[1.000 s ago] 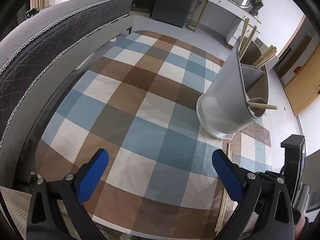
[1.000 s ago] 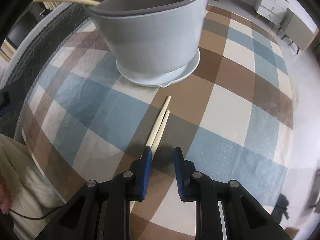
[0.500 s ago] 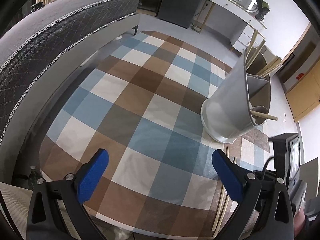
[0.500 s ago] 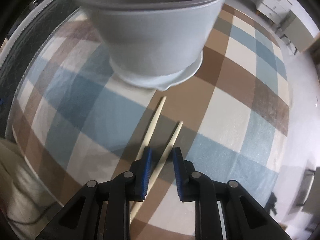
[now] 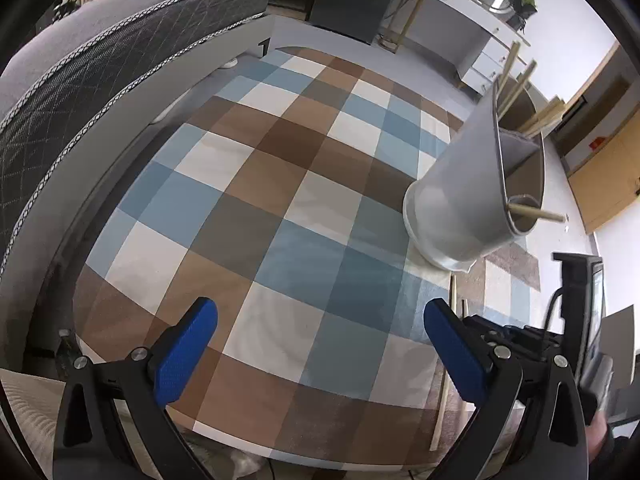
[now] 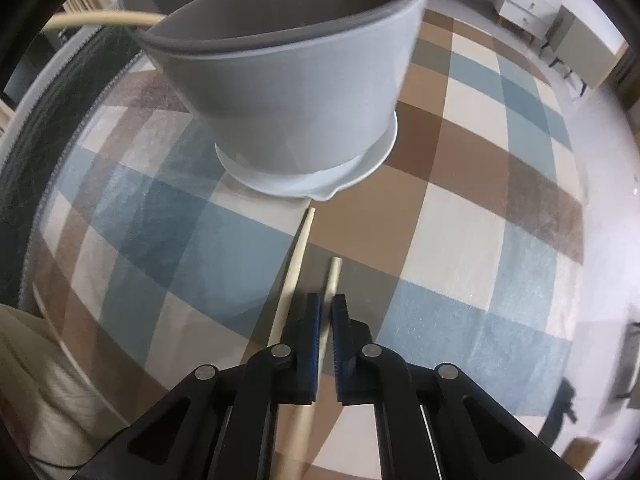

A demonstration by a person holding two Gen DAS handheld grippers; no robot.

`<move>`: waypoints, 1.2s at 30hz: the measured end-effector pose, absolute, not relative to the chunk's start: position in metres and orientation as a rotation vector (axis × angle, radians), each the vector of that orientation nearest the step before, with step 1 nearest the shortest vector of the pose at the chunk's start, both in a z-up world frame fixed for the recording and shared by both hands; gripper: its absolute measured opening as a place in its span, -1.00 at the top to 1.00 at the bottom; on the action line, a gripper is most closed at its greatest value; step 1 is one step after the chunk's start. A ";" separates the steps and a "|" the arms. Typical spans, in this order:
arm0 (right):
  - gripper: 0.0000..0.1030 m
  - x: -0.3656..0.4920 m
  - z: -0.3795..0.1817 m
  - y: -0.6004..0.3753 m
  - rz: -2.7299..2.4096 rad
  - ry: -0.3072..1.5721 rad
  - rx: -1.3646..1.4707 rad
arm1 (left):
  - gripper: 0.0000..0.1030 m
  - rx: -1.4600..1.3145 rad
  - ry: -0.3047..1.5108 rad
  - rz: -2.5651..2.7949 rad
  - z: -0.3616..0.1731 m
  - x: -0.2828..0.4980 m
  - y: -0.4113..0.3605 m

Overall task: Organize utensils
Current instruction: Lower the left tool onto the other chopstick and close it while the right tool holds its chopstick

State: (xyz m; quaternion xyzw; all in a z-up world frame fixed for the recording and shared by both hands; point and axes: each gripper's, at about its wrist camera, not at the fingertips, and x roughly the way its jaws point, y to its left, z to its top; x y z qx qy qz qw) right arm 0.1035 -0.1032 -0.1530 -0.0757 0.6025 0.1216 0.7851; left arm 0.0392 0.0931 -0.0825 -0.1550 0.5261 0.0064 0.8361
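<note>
A grey divided utensil holder (image 6: pixel 288 92) stands on the checked tablecloth (image 6: pixel 460 248); it also shows at the right of the left wrist view (image 5: pixel 468 208), with several wooden chopsticks (image 5: pixel 536 212) sticking out. My right gripper (image 6: pixel 326 312) is shut on one wooden chopstick (image 6: pixel 333 276), whose tip pokes out ahead of the blue pads. A second chopstick (image 6: pixel 298 256) lies on the cloth just left of it, pointing at the holder's base. My left gripper (image 5: pixel 320 340) is open and empty above the cloth, left of the holder.
A dark quilted sofa (image 5: pixel 100 80) runs along the table's left side. A white desk and drawers (image 5: pixel 460 20) stand at the back of the room. My right gripper's body (image 5: pixel 520 344) shows at the lower right of the left wrist view.
My right gripper has closed on one chopstick, which now sits apart from the other. The left gripper has risen a little and stays open.
</note>
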 end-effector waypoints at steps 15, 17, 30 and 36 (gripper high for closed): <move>0.93 0.087 -0.109 -0.222 0.319 0.972 0.416 | -0.95 -0.150 1.213 -0.084 -0.109 0.040 0.032; 0.93 0.081 -0.112 -0.232 0.323 0.957 0.490 | -0.95 -0.146 1.234 -0.117 -0.113 0.040 0.022; 0.94 0.074 -0.119 -0.286 0.372 0.887 0.749 | -0.95 -0.083 1.281 -0.168 -0.125 0.046 -0.019; 0.94 0.071 -0.114 -0.292 0.385 0.871 0.727 | -0.95 -0.064 1.299 -0.167 -0.129 0.049 -0.034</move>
